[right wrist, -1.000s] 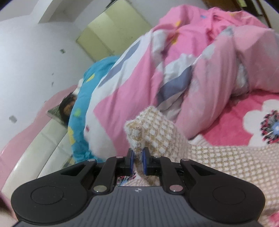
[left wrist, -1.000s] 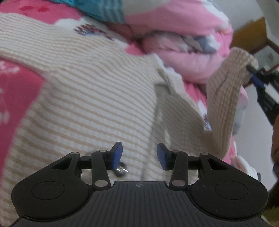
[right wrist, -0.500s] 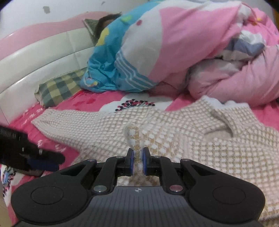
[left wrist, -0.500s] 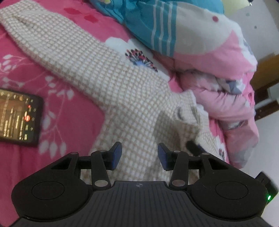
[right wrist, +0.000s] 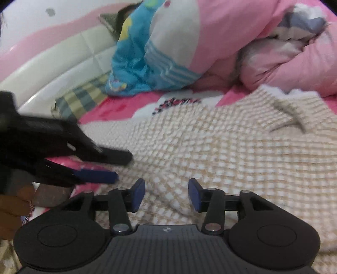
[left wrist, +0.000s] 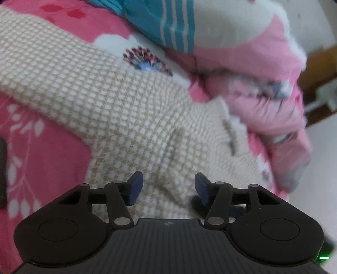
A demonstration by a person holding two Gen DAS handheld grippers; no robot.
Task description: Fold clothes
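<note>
A beige-and-white checked knit sweater [left wrist: 126,118] lies spread on the pink flowered bedsheet [left wrist: 42,168], one sleeve [left wrist: 42,63] stretched out to the upper left. Its collar [right wrist: 288,113] points at the quilts. My right gripper [right wrist: 166,191] hovers low over the sweater [right wrist: 231,158] body, its jaws opening. A ridge of folded sleeve cloth lies loose between the blue pads [right wrist: 139,195], which do not press on it. My left gripper [left wrist: 168,185] is over the sweater's left side, jaws opening and holding nothing. It also shows in the right wrist view as the left gripper [right wrist: 120,166], close by.
Heaped pink and blue quilts [right wrist: 189,42] crowd the far side of the sweater. A checked pillow [right wrist: 84,99] and padded headboard [right wrist: 63,57] lie beyond, with dark hair [right wrist: 124,14] showing there. A dark phone [left wrist: 2,168] sits at the left edge. A hand [right wrist: 12,208] holds the left gripper.
The right gripper carried the sleeve cuff down onto the sweater body, then let go of it as its jaws parted. The left gripper drew nearer the right one and widened; the phone slid to the view's edge.
</note>
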